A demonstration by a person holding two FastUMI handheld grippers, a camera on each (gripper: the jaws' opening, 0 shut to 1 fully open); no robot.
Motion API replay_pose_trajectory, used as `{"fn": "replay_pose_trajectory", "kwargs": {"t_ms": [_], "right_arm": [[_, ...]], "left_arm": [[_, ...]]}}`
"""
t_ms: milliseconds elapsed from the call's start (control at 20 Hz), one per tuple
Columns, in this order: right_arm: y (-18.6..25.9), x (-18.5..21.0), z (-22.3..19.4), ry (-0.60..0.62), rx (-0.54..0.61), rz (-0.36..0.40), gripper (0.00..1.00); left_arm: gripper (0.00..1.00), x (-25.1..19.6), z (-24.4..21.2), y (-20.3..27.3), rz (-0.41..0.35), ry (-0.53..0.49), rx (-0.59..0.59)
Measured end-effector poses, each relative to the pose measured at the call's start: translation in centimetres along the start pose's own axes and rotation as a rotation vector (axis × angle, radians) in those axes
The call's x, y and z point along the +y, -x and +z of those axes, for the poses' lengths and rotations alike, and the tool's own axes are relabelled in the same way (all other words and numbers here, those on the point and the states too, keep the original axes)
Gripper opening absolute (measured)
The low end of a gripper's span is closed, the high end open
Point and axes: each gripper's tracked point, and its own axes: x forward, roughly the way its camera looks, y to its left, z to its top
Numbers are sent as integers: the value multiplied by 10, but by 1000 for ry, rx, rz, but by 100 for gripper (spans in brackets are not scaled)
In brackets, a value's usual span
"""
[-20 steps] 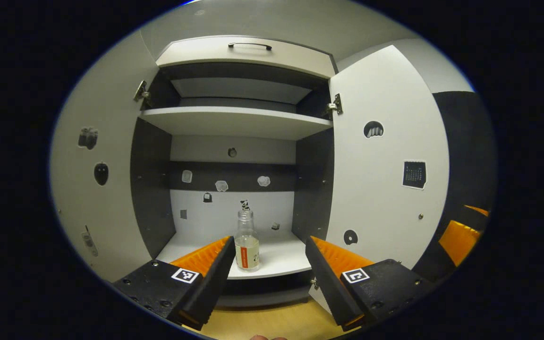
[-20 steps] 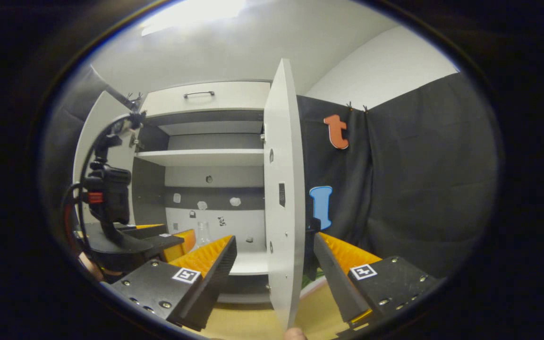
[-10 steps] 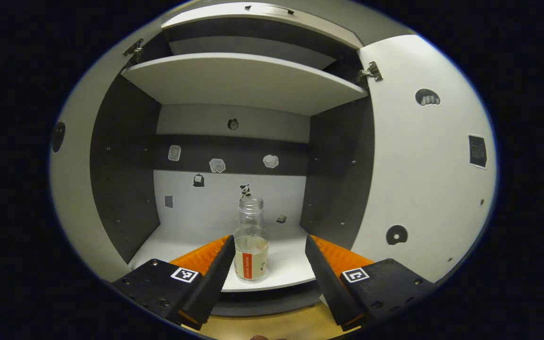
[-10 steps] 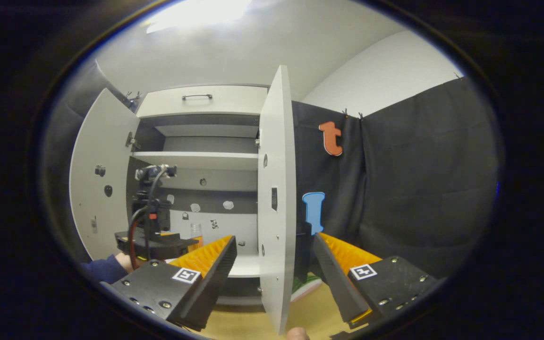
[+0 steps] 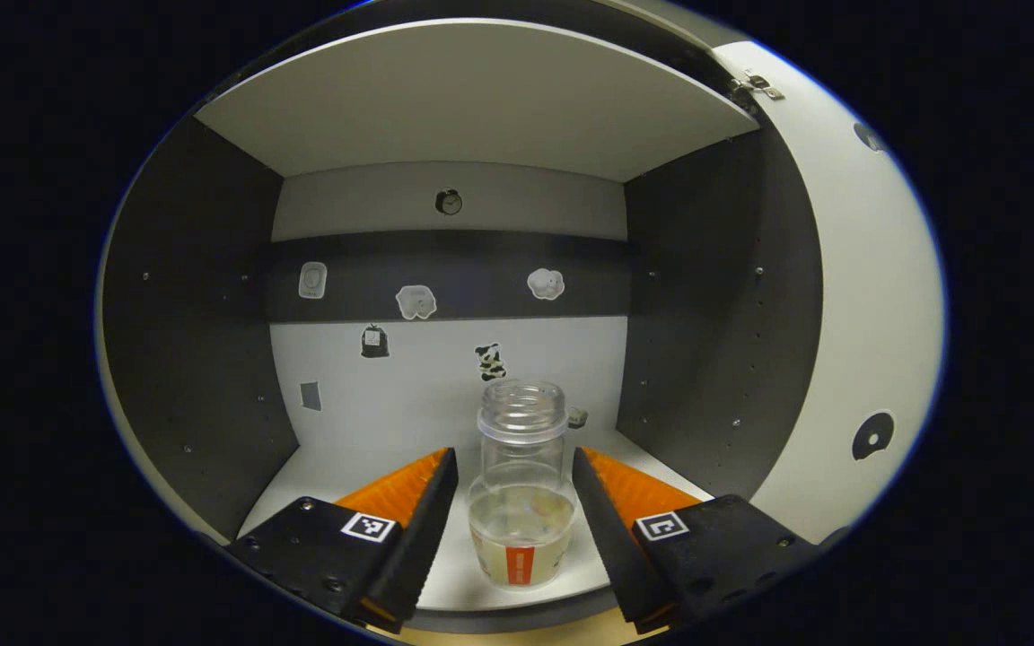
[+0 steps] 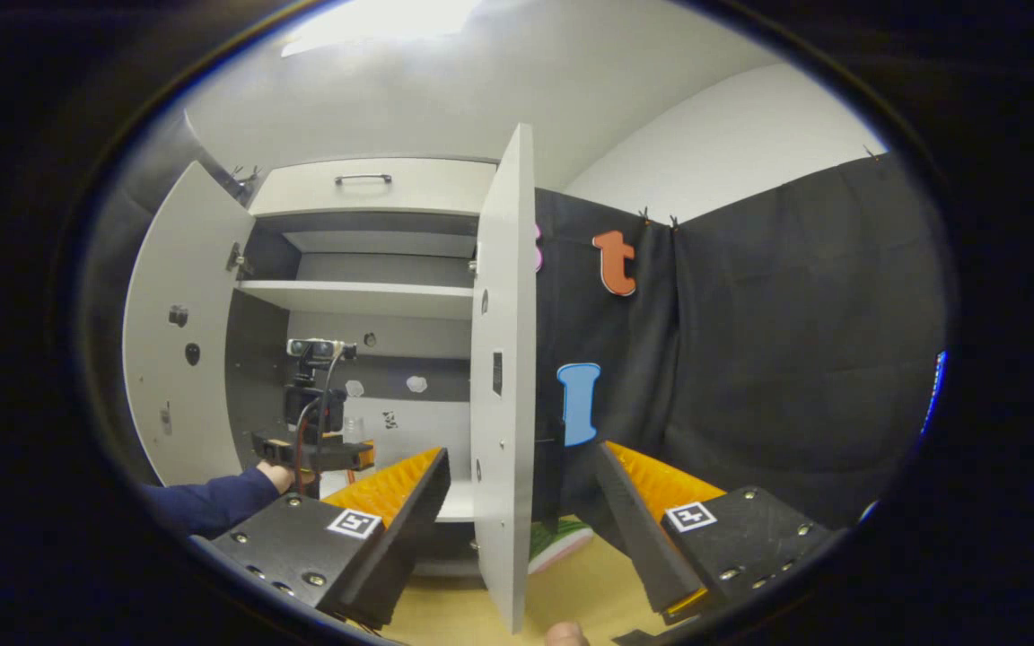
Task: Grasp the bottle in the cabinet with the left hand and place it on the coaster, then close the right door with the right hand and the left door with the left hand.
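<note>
Clear glass, with no cap on its mouth, the bottle [image 5: 521, 489] stands upright on the lower white shelf [image 5: 328, 467] of the cabinet [image 5: 194, 296], near the front edge. Inside it there is a little clear liquid in the lower part, and a label with a red stripe is on the bottom of its wall. The compartment has dark side walls and a back wall with small stickers [image 5: 416, 301], and beside the bottle I see nothing else standing on the shelf. The left gripper [image 5: 512, 467] is wide open, and the bottle is between its two fingers, a bit nearer to the right one; a small gap shows on each side, so the fingers do not press it and hold nothing. In the right gripper view, the left gripper [image 6: 315, 451] is deep in the cabinet, held by a hand [image 6: 279, 475] with a dark blue sleeve [image 6: 207, 507]. The right gripper [image 6: 521, 475] is also wide open and empty; the edge of the open right door [image 6: 503, 377] stands between its fingers, farther off. The left door [image 6: 180, 332] is open too. Behind the right door, on the wooden table [image 6: 571, 583], lies a green and white thing [image 6: 557, 538], partly hidden; I cannot tell if it is the coaster.
</note>
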Motion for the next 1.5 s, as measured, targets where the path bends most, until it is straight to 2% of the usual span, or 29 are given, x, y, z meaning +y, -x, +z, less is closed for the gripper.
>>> {"fn": "replay_pose_trajectory", "kwargs": {"t_ms": [250,300,400,550,600,650,800,850,900,1150,1350,1450,1500], "right_arm": [[3,-3,-6,16,12,-6,99],[3,-3,-5,13,10,-5,99],[5,-3,-4,7,5,-1,99],[8,-5,-4,0,1,-2,99],[9,-5,-4,-2,2,-4,95],[11,-6,-4,-4,3,-5,99],[15,-9,-6,-11,7,-7,99],[16,-10,-6,-13,7,-9,95],[18,-11,-6,-14,5,-10,99],[24,-17,-6,-10,-2,-22,99],[28,-27,-9,-9,5,-38,99],[30,-32,-10,-3,7,-49,99],[31,-34,-10,1,9,-54,95]], "left_arm": [[62,0,13,-9,-43,-31,-35],[49,-4,14,-8,-61,-21,-23],[47,-5,8,-1,-83,-7,-6],[46,-10,14,19,-113,-3,-23],[46,-15,17,30,-129,-5,-29],[46,-20,17,40,-150,-7,-34],[46,-40,13,75,-223,-11,-40],[46,-47,6,89,-249,-14,-34],[46,-55,-2,101,-272,-16,-24],[46,-85,-67,156,-383,-40,52],[46,-101,-127,194,-456,40,124],[46,-102,-159,209,-462,77,157],[46,-100,-176,217,-459,90,184]]}}
